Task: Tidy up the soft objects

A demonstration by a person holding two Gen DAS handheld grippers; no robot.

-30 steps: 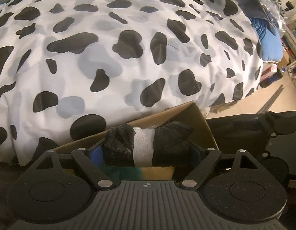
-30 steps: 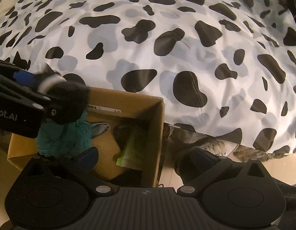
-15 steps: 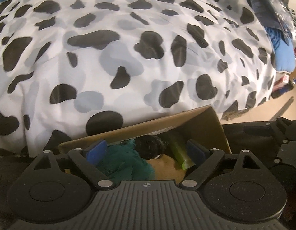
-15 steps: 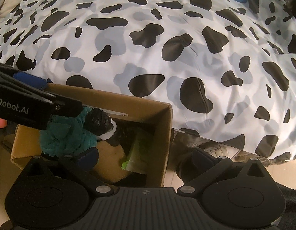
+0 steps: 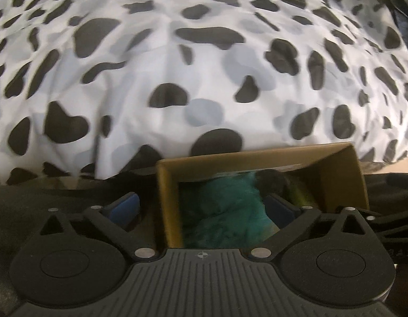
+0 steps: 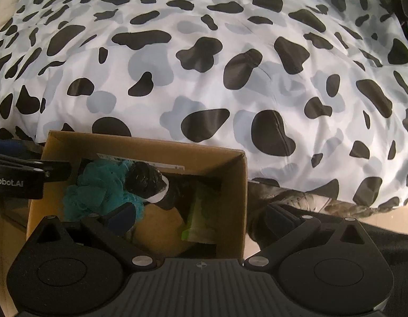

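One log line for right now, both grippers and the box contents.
left gripper: open, empty | right gripper: open, empty | brown cardboard box: teal fluffy cloth, black-and-white rolled bundle, green packet inside

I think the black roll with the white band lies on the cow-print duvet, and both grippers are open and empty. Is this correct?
Not quite. The black roll with the white band lies inside the brown cardboard box, against the fluffy teal fabric, not on the cow-print duvet; the right wrist view shows it. The left gripper and right gripper are indeed open and empty.
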